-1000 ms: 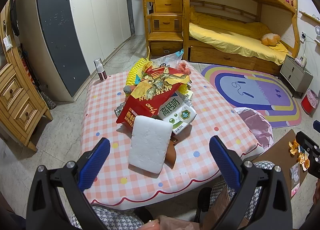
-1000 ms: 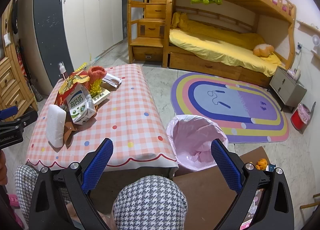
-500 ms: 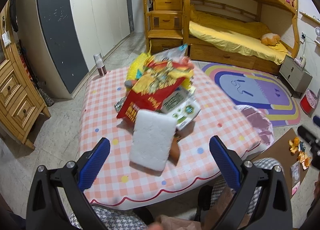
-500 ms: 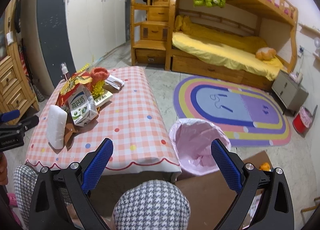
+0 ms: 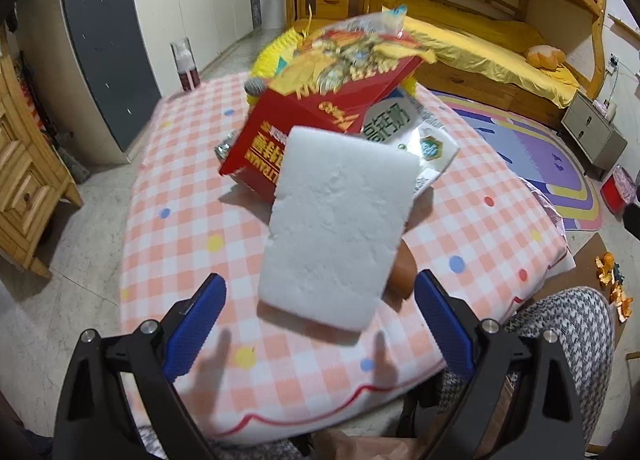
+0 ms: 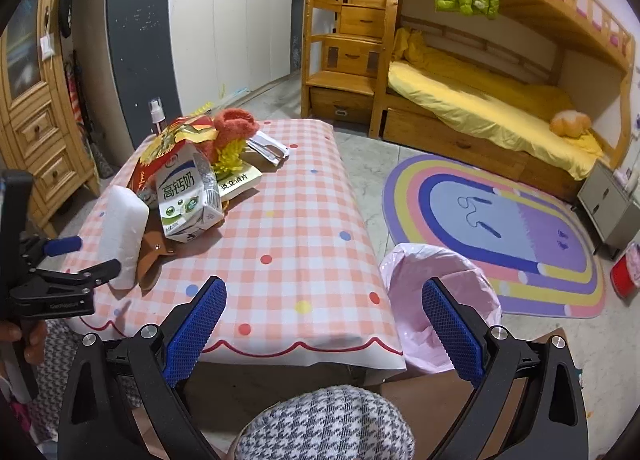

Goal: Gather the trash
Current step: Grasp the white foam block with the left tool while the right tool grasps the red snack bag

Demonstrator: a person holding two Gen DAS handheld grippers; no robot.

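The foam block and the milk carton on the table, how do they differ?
The foam block is plain white, unprinted; the milk carton carries green and black print. The foam block is a flat slab propped at a tilt; the milk carton is a boxy shape lying on its side. Both rest in the trash pile, touched by neither claw.

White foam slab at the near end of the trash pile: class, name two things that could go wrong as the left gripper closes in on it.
1. The foam slab leans on the red snack bag and milk carton; lifting it may topple them.
2. The left gripper, jaws closing, has nothing between its pads yet; they may clip the checked tablecloth instead.
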